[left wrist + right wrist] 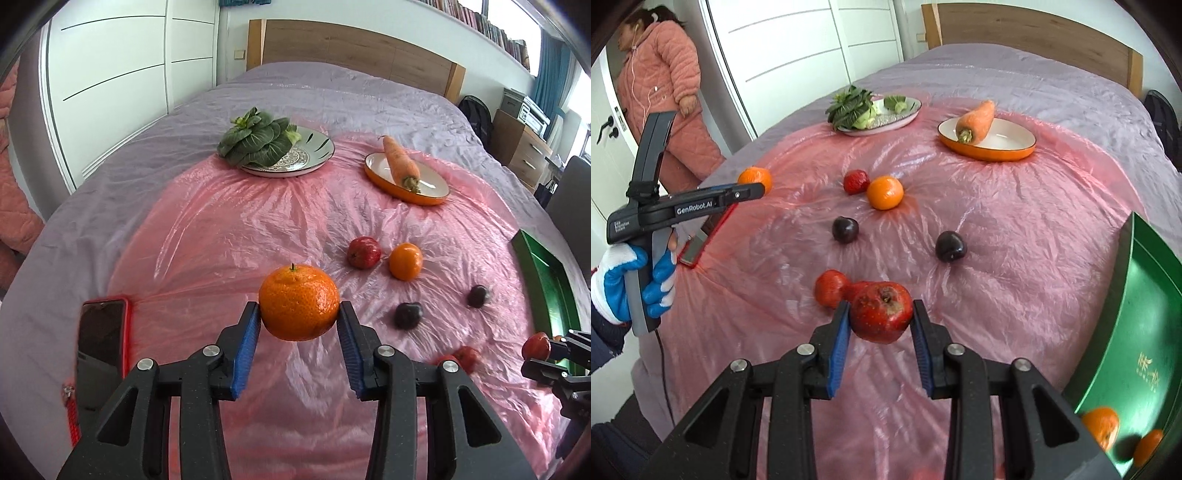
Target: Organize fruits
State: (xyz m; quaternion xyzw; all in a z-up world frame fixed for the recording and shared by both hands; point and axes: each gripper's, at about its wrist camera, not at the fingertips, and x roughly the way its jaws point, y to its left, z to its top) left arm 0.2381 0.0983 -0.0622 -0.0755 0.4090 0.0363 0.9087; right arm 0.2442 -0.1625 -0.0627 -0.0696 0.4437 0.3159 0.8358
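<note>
Both grippers loaded and clear of the bed. Left gripper (298, 314) has its fingers clamped on a mandarin (298, 302), stem up, held above the pink plastic sheet (229, 236). Right gripper (880, 317) has its fingers clamped on a red apple (881, 312), calyx facing the camera. Key relation: the green tray (1145, 314) sits at the bed's right edge, just beside the right gripper and well apart from the left, so I'd expect the apple to drop first and the mandarin to cross over the loose fruit. The right view shows the tray's inside with two oranges (1100, 430) already in it; the left view only catches the tray rim. The left view shows a phone (101, 338) lying flat at the sheet's left edge. Still loose on the sheet: two dark plums (846, 229), another orange (885, 192), several red fruits (831, 288).
</note>
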